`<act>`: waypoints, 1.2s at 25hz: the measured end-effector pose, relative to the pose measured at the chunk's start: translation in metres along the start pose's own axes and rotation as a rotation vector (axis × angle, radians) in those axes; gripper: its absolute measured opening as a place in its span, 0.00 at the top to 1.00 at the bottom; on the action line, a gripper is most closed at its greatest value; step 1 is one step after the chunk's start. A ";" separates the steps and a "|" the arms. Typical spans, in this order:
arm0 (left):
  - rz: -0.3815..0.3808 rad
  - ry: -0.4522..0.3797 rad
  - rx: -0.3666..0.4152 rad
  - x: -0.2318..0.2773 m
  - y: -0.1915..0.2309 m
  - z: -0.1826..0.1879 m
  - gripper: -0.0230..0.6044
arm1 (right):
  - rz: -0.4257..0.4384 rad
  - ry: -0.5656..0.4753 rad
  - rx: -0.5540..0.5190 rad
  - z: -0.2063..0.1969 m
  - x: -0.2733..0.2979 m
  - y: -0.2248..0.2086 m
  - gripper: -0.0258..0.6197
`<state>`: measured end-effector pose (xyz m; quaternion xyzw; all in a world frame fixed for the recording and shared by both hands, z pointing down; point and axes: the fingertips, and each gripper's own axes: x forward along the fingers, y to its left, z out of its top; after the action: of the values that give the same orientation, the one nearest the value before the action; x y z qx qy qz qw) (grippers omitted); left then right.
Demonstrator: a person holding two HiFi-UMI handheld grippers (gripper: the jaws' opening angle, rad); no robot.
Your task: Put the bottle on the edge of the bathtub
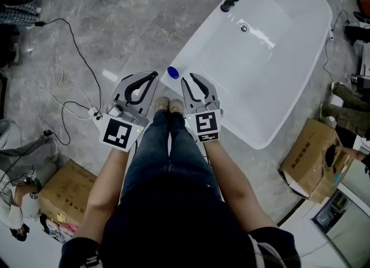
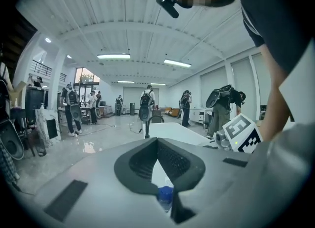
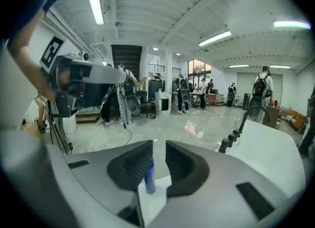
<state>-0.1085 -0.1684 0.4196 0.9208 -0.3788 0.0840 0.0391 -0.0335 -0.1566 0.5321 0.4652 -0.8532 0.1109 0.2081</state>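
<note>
Blue-capped and upright, the small plastic bottle (image 1: 173, 72) is seen in the head view on the near rim of the white bathtub (image 1: 289, 47). It stands just ahead of, and between, the left tongs (image 1: 154, 76) and the right tongs (image 1: 189, 79), about equally near both.

In the left gripper view, the tongs (image 2: 157, 141) are closed tip to tip and empty, and the bottle (image 2: 165, 195) is seen below them.

In the right gripper view, the tongs (image 3: 158, 146) are slightly parted and grip nothing. The bottle (image 3: 150, 175) stands with its long axis vertical beneath the gap, so the placing is judged done.
</note>
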 end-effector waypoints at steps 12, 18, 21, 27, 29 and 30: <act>0.075 -0.118 0.116 -0.024 -0.006 0.125 0.93 | -0.140 -0.182 -0.007 0.155 -0.081 -0.039 0.92; 0.186 -0.134 0.118 -0.042 0.004 0.181 0.93 | -0.164 -0.328 -0.082 0.245 -0.115 -0.038 0.92; 0.238 -0.186 0.119 -0.051 0.009 0.211 0.93 | -0.162 -0.400 -0.098 0.283 -0.129 -0.034 0.92; 0.314 -0.245 0.129 -0.069 0.012 0.250 0.93 | -0.149 -0.502 -0.095 0.326 -0.160 -0.029 0.92; 0.326 -0.248 0.128 -0.073 0.010 0.256 0.93 | -0.153 -0.518 -0.090 0.331 -0.169 -0.029 0.92; 0.331 -0.250 0.129 -0.075 0.009 0.259 0.93 | -0.156 -0.522 -0.088 0.332 -0.173 -0.029 0.92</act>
<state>-0.1344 -0.1580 0.1517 0.8500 -0.5205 -0.0018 -0.0815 -0.0093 -0.1705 0.1577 0.5328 -0.8436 -0.0664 0.0093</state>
